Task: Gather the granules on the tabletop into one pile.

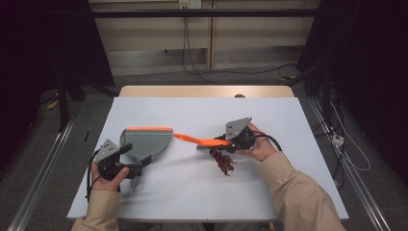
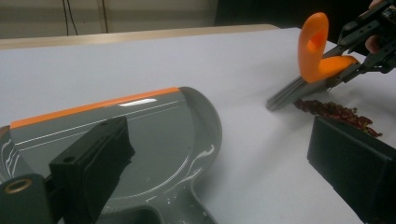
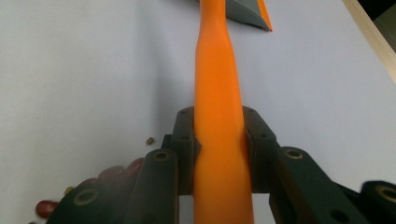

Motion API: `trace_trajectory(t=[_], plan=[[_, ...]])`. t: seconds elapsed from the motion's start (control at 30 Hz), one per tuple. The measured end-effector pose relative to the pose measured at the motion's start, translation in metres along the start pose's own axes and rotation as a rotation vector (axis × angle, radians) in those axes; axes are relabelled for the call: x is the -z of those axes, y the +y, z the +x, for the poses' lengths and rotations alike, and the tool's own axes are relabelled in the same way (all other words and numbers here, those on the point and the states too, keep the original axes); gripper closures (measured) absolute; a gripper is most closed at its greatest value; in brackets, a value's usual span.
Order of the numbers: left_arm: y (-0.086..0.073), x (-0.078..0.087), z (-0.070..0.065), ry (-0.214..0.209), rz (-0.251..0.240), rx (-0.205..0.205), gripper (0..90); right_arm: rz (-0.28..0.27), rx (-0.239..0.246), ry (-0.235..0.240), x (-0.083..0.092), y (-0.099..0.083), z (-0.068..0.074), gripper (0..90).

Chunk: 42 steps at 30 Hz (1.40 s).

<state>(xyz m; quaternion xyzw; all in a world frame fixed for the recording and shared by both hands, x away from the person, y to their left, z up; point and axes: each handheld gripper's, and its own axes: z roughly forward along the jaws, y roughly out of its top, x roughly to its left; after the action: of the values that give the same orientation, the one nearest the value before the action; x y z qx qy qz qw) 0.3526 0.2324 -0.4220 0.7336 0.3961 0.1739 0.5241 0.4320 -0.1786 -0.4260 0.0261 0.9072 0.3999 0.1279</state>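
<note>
In the middle of the high view, on a smooth white table [image 1: 202,192] before dark curtains, the right gripper [image 1: 230,141] pinches the glossy orange brush [image 1: 202,141] above red crumbs [image 1: 222,162], while the left gripper [image 1: 138,165], jaws spread, straddles the grey dustpan [image 1: 146,142] handle at lower left.
</note>
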Motion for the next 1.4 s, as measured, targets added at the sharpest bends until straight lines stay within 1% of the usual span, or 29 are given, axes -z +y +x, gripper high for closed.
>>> trace_trajectory(t=[0.17, 0.3, 0.37, 0.43, 0.47, 0.53, 0.6, 0.7, 0.87, 0.9, 0.93, 0.97, 1.03, 1.13, 1.23, 1.27, 1.4], plan=[[0.000, 0.000, 0.000, 0.000, 0.001, -0.005, 6.0, 0.008, -0.001, 0.014, 0.010, -0.005, 0.005, 71.0], [0.000, -0.001, -0.001, -0.002, 0.001, -0.006, 6.0, 0.017, -0.009, 0.014, 0.018, -0.008, 0.010, 71.0], [0.000, -0.001, -0.001, -0.003, 0.002, -0.006, 5.9, 0.019, -0.017, 0.005, 0.021, -0.010, 0.011, 71.0], [0.000, -0.001, -0.002, -0.003, 0.002, -0.007, 6.0, 0.011, -0.044, -0.013, 0.025, -0.012, 0.010, 71.0], [0.000, -0.001, -0.002, -0.003, 0.003, -0.008, 5.9, 0.005, -0.055, -0.013, 0.027, -0.013, 0.009, 71.0], [0.000, -0.001, -0.002, -0.003, 0.001, -0.008, 5.9, -0.024, -0.077, -0.037, 0.031, -0.013, 0.006, 71.0], [0.000, -0.001, -0.001, -0.002, 0.002, -0.007, 6.0, -0.056, -0.086, -0.046, 0.032, -0.010, 0.004, 71.0], [0.000, -0.001, -0.002, -0.003, 0.000, -0.006, 6.0, -0.057, -0.065, -0.048, 0.023, -0.002, 0.001, 71.0], [0.000, 0.000, -0.001, 0.000, 0.002, -0.004, 5.9, -0.035, -0.023, -0.026, -0.005, 0.007, -0.003, 71.0], [0.000, 0.000, 0.000, 0.000, 0.002, -0.004, 5.9, -0.034, -0.018, -0.015, -0.010, 0.007, -0.003, 71.0], [0.000, 0.000, 0.000, 0.000, 0.002, -0.005, 6.0, -0.054, -0.024, 0.000, -0.012, 0.007, -0.003, 71.0], [0.000, 0.000, 0.000, -0.001, 0.001, -0.005, 5.9, -0.055, -0.019, 0.003, -0.013, 0.008, -0.002, 71.0], [0.000, -0.001, 0.000, -0.001, 0.000, 0.001, 5.9, -0.034, 0.002, 0.018, -0.011, 0.009, 0.000, 71.0], [0.000, -0.001, 0.000, -0.003, 0.000, -0.004, 6.0, -0.010, 0.016, 0.030, -0.004, 0.007, 0.004, 71.0], [0.000, -0.001, 0.000, -0.003, 0.001, -0.005, 5.9, -0.014, 0.008, 0.038, 0.004, 0.001, 0.009, 71.0], [0.000, -0.001, 0.000, -0.003, 0.001, -0.004, 5.9, -0.018, 0.005, 0.035, 0.006, -0.001, 0.011, 71.0], [0.000, -0.002, -0.001, -0.003, 0.003, -0.007, 6.0, -0.011, 0.017, 0.034, 0.010, -0.001, 0.017, 71.0]])
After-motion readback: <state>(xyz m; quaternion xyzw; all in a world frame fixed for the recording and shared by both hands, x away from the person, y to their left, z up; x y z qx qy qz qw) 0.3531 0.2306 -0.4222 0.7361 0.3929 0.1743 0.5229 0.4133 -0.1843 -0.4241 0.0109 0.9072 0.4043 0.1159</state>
